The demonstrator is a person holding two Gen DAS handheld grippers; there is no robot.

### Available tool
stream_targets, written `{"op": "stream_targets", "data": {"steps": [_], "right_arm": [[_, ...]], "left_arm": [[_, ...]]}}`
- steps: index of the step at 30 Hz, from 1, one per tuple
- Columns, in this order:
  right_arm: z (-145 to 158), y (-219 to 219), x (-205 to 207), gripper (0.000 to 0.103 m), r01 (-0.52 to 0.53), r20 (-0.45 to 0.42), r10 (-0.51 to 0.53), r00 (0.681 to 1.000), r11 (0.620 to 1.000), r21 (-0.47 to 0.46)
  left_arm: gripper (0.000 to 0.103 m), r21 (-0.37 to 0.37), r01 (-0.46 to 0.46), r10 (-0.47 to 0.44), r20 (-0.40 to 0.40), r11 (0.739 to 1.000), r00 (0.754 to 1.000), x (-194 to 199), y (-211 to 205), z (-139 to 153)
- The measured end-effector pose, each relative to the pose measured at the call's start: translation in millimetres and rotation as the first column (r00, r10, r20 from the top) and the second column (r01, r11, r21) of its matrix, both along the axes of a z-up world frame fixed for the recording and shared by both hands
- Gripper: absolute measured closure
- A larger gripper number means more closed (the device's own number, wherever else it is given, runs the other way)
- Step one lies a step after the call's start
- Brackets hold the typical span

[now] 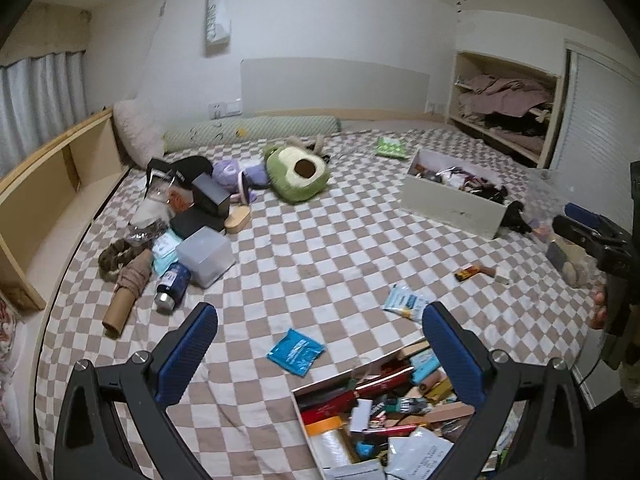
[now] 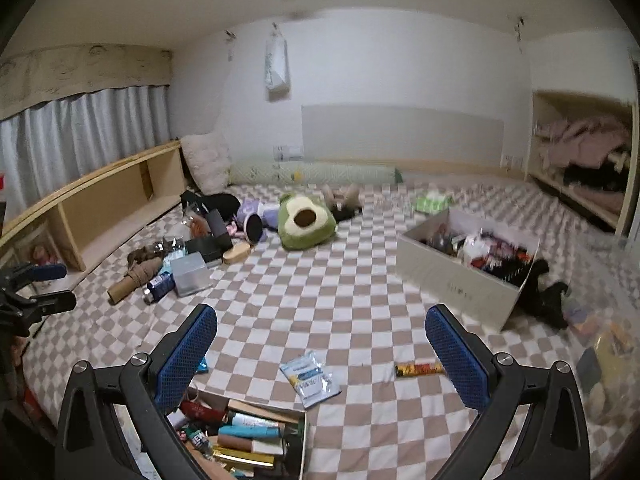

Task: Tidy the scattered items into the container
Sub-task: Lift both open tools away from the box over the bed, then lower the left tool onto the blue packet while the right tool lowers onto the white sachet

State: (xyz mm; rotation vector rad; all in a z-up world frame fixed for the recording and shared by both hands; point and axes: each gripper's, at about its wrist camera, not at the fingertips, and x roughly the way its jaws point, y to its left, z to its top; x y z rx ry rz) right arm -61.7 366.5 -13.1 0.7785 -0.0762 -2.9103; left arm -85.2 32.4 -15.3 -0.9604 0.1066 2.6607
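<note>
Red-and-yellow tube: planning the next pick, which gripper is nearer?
Right. The red-and-yellow tube lies just ahead of the right gripper, beside its right finger; from the left gripper it sits farther ahead, to the right.

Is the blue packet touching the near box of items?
Apart. The left wrist view shows checkered bedding between the blue packet and the near box.

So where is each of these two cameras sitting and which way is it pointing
Left wrist: on the left gripper, facing forward across the checkered bed; its blue fingers frame a blue packet and the near box; the right gripper shows at the right edge.
Right wrist: on the right gripper, facing likewise; the left gripper shows at the left edge.
Shared: avocado plush, far white box.
</note>
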Motion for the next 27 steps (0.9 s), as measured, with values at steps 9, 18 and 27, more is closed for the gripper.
{"op": "stream_targets", "data": {"steps": [9, 18, 27], "right_arm": [[-23, 33, -31, 0.0, 0.04, 0.108, -0.034, 0.994, 0.998, -0.047], [-52, 58, -58, 0.0, 0.12, 0.245, -0.097, 0.965, 0.989, -0.081], [-100, 28, -89, 0.0, 0.001, 0.36, 0.019, 0.933, 0.999, -0.054]], "left_arm": [[0.0, -0.02, 0.004, -0.001, 0.114, 1.0, 0.994, -32, -10, -32], [0.0, -0.04, 0.047, -0.041, 0.146, 0.998, 0.988, -52, -3, -48], [0.0, -0.021, 0.049, -0.043, 0.216, 0.999, 0.975, -84, -6, -77]]}}
